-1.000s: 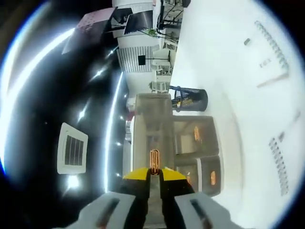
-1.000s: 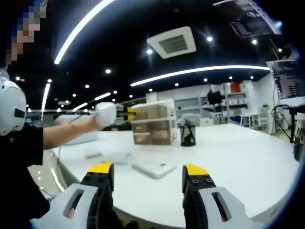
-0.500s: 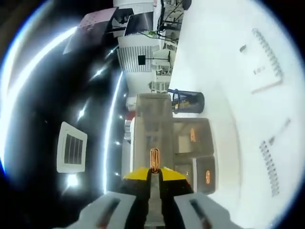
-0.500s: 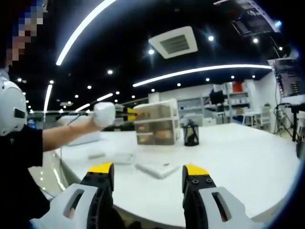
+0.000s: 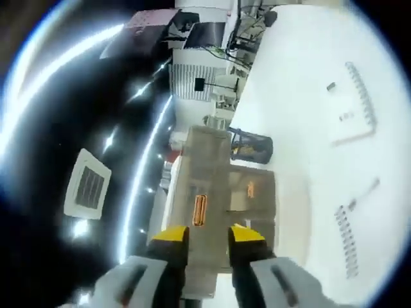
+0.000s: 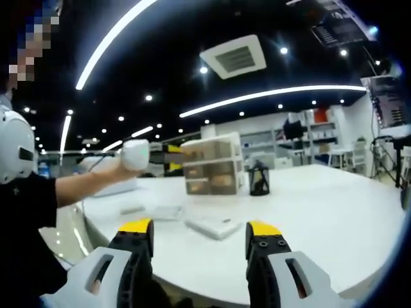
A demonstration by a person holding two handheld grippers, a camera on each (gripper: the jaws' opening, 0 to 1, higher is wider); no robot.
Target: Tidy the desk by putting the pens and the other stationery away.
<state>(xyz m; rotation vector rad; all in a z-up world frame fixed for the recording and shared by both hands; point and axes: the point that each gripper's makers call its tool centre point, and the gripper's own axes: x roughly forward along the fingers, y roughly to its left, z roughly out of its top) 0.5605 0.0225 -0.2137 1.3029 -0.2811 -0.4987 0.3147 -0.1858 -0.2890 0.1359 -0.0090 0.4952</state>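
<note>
- The left gripper (image 5: 207, 235) has its two yellow-tipped jaws apart, with nothing between them.
- In the left gripper view the whole scene is turned on its side.
- Just past those jaws stands one drawer box (image 5: 221, 202) with see-through drawers.
- One orange handle (image 5: 199, 210) shows on the drawer front nearest the jaws, and one more orange mark shows on a drawer beside it.
- One black mesh pen cup (image 5: 252, 146) stands on the desk right by the drawer box, with something yellow inside it.
- Two spiral notebooks lie flat on the white desk (image 5: 302, 96): one far notebook (image 5: 356, 106) and one near notebook (image 5: 350, 234).
- Three or so small things lie by the notebooks, too small to name.
- The right gripper (image 6: 199, 240) has its two jaws wide apart and holds nothing. It hangs over the desk's near edge.
- In the right gripper view, the person's arm (image 6: 77, 186) reaches out with the left gripper right at the drawer box's top drawer.
- One flat white notebook lies on the desk in front of the right gripper, well apart from the drawer box.
</note>
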